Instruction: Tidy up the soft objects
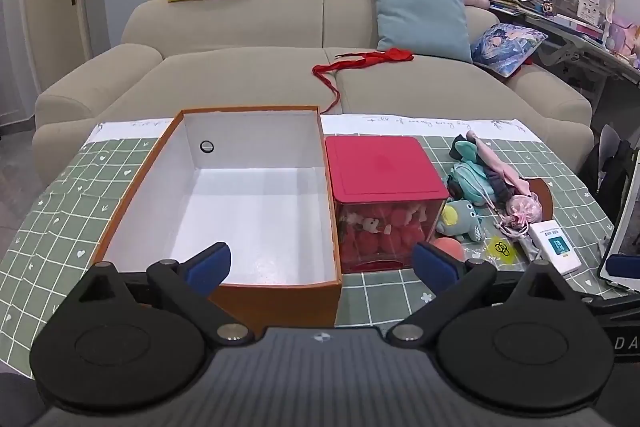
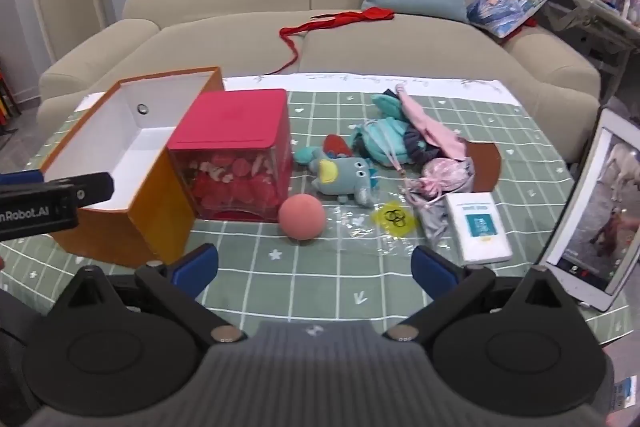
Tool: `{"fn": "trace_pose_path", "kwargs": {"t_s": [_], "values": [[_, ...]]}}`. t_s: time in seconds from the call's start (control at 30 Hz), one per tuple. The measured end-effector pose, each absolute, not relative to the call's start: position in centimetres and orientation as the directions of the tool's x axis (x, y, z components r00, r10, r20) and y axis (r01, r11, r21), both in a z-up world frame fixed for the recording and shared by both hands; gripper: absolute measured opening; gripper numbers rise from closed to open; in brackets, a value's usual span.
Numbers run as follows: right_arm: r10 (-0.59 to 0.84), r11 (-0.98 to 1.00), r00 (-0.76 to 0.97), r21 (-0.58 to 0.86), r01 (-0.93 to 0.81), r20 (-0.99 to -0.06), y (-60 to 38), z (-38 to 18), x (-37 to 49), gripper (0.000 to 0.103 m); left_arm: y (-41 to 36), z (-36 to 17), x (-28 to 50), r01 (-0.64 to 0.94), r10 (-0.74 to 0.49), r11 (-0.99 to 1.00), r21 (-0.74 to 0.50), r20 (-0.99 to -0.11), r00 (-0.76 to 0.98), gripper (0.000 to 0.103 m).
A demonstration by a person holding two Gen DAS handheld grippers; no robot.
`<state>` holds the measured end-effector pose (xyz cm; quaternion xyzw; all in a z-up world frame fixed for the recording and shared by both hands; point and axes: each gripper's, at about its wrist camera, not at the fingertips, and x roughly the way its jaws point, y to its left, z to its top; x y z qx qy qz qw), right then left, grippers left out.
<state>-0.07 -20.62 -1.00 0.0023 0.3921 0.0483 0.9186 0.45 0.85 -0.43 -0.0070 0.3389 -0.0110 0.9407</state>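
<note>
An open orange box point(image 1: 132, 183) with a white inside stands on the table; it also shows in the right wrist view point(image 2: 156, 211). My left gripper point(image 1: 322, 263) is open and empty above the box's near edge. My right gripper point(image 2: 316, 267) is open and empty, just short of a pink ball point(image 2: 301, 215). Behind the ball lie a grey plush toy point(image 2: 344, 175), a teal plush point(image 2: 380, 135), a pink cloth point(image 2: 428, 131) and a pink pouch point(image 2: 444, 175). The grey plush point(image 1: 460, 219) and the ball point(image 1: 450, 247) also show in the left wrist view.
A red-lidded clear cube point(image 2: 236, 163) of red items stands right of the box. A white packet point(image 2: 480, 227), a clear bag with a yellow label point(image 2: 394, 217) and a tablet point(image 2: 600, 211) lie at right. A sofa point(image 1: 248, 67) with cushions and a red cloth point(image 1: 360, 63) is behind.
</note>
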Motion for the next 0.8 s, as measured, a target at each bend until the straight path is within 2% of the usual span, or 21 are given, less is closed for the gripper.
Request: {"fn": "trace_pose_path", "kwargs": {"t_s": [0.8], "values": [[0.04,0.998,0.7,-0.012,-0.069,-0.713,-20.43,-0.91,-0.12,0.1,0.65,-0.73,0.59,0.027,-0.031,1.0,-0.016,-0.66,0.751,0.103]]}}
